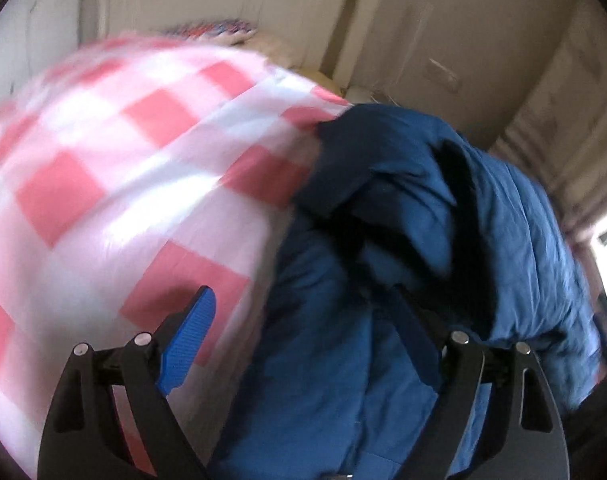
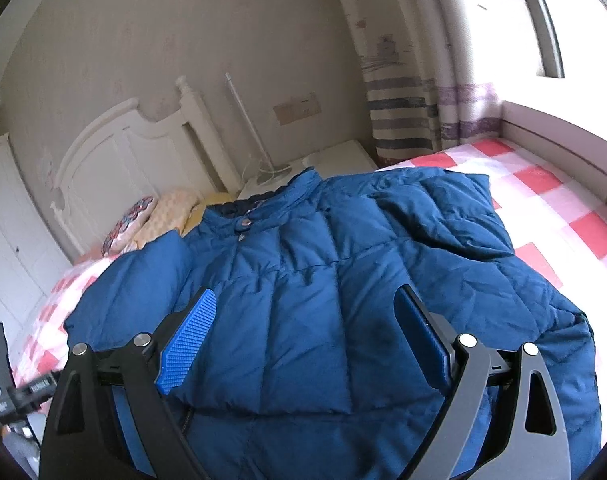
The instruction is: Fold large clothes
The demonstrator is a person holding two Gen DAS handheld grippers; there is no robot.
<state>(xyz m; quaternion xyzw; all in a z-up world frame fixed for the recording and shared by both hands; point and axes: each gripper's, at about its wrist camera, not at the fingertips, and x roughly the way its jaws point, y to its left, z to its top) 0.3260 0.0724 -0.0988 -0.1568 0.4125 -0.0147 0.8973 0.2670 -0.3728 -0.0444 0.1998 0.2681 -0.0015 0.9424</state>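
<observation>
Blue puffer jacket (image 2: 323, 280): soft, bulky, slippery; pinch at hem or sleeve. Left gripper (image 1: 303, 320) and right gripper (image 2: 303, 328) released, empty.

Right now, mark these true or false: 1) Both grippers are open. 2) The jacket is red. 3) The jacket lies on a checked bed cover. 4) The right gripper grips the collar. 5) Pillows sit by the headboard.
1) True: the left gripper and right gripper are open and hold nothing.
2) False: the jacket is blue.
3) True: the bed cover is pink and white.
4) False: the collar lies far from it.
5) True: pillows lie by the headboard.
</observation>
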